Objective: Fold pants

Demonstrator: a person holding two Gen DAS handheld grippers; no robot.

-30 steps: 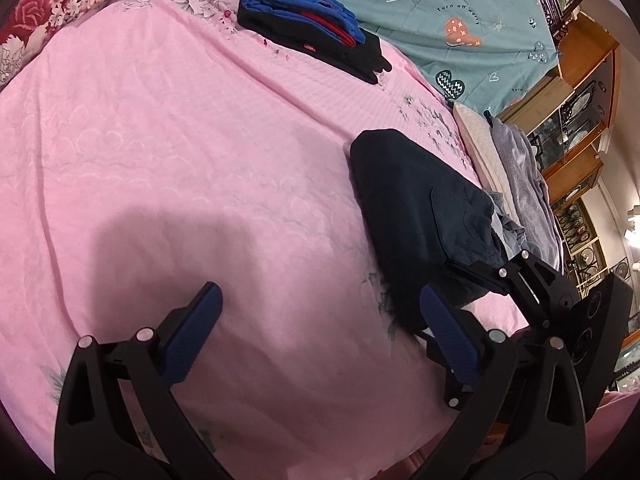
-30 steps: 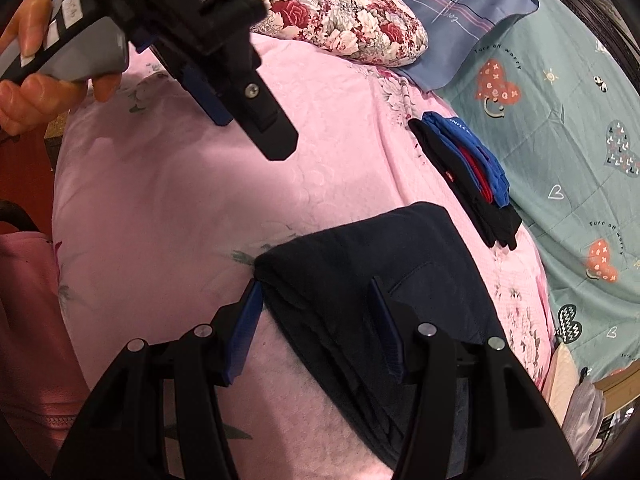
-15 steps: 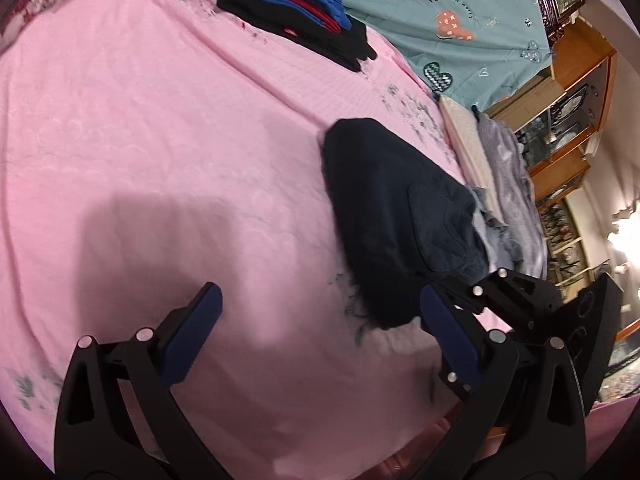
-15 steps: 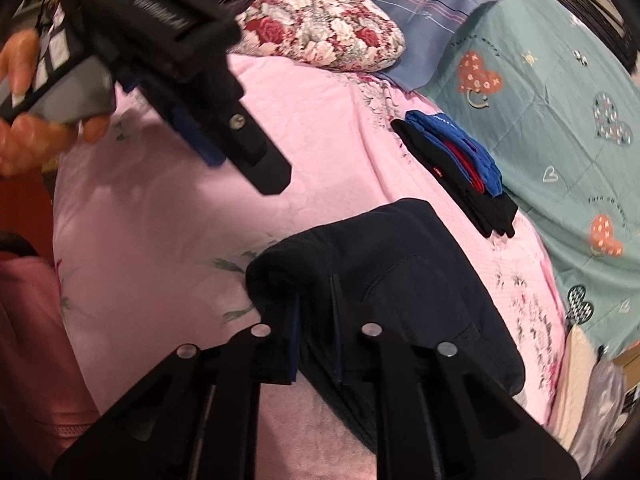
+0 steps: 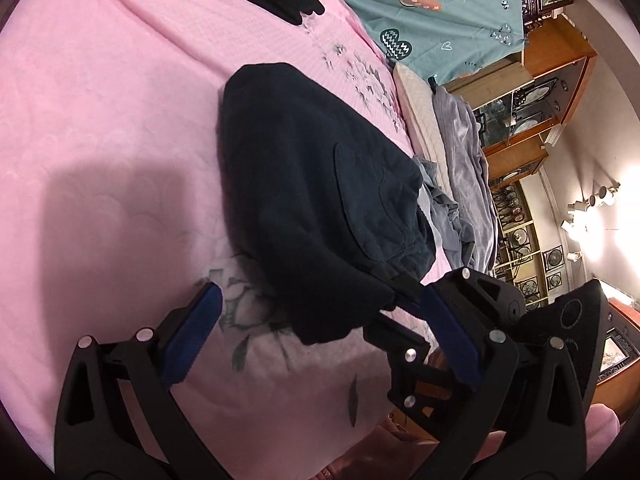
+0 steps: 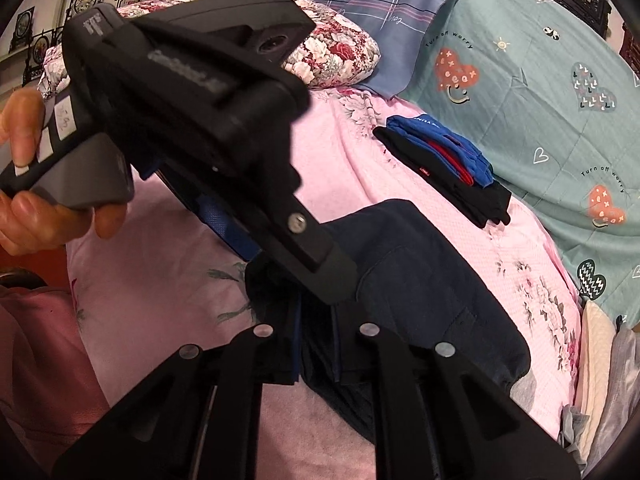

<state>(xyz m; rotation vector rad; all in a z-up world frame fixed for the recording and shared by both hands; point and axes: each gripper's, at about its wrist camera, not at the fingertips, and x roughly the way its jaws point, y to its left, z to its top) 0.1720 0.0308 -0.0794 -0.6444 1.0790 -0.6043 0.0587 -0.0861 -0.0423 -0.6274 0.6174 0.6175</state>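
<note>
Left wrist view, pants: the dark navy folded pants [image 5: 320, 184] lie on the bed ahead of the jaws, their near corner between the two blue pads but touching neither.
Left gripper [image 5: 320, 340]: jaws spread wide, holding nothing.
Right gripper [image 6: 316, 344]: jaws pressed almost together, pinching the near edge of the pants [image 6: 420, 288]; in the left view it [image 5: 404, 304] comes in from the right at that same corner.
Hand [image 6: 36, 184]: in the right view, up and left of the jaws, it grips the left gripper's handle.
Surface: a pink bedspread [image 5: 100, 100] with faint grey floral print under the jaws.
Folded clothes [image 6: 444, 168]: black, red and blue, far beyond the jaws on the pink spread, well apart from the pants.
Bedding: a teal quilt [image 6: 520, 80] with hearts beyond that stack; a floral pillow [image 6: 336, 56] at top centre; grey rumpled fabric [image 5: 460, 168] right of the pants.
Room: wooden glass-front cabinets [image 5: 532, 92] and bright wall lamps [image 5: 592, 204] far right of the left jaws.
</note>
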